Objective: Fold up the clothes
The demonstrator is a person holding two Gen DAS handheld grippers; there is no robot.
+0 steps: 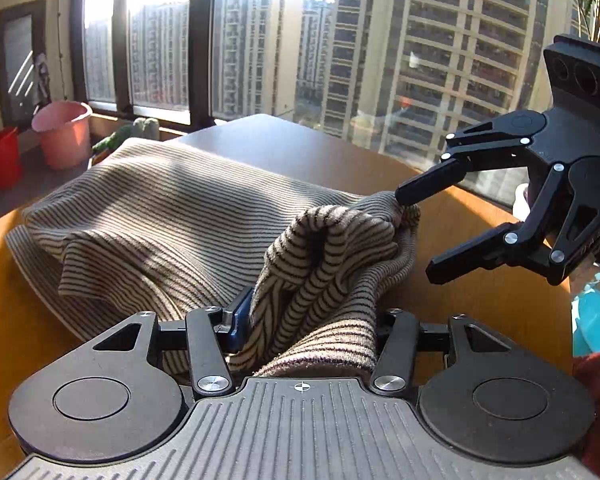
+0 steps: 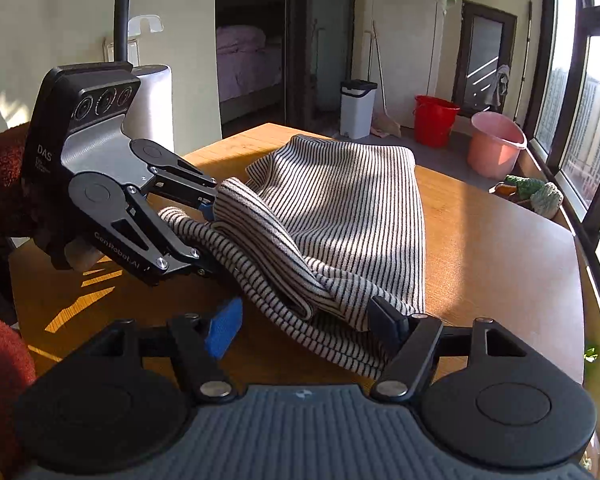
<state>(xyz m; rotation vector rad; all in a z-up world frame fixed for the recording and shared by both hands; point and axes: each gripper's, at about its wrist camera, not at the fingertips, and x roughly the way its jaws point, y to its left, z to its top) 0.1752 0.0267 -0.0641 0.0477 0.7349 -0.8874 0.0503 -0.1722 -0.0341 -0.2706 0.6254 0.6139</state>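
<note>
Left claw (image 2: 204, 232) clamps the sweater's (image 2: 340, 208) bunched sleeve, lifting it off the desk (image 2: 500, 260); right claw (image 2: 304, 320) gapes beside the sweater.

Ribbed knit garment (image 2: 340, 208) (soft) — matt

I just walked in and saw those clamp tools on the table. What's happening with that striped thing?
A person in red sleeves is folding a striped sweater on a wooden table, holding a gripper in each hand. The left gripper has a bunched part of the knit between its fingers. The right gripper is open, its upper finger touching the fabric's edge while the lower one is clear of it. Most of the sweater lies flat toward the window; the near end is lifted and rumpled, so the fold isn't finished.
</note>
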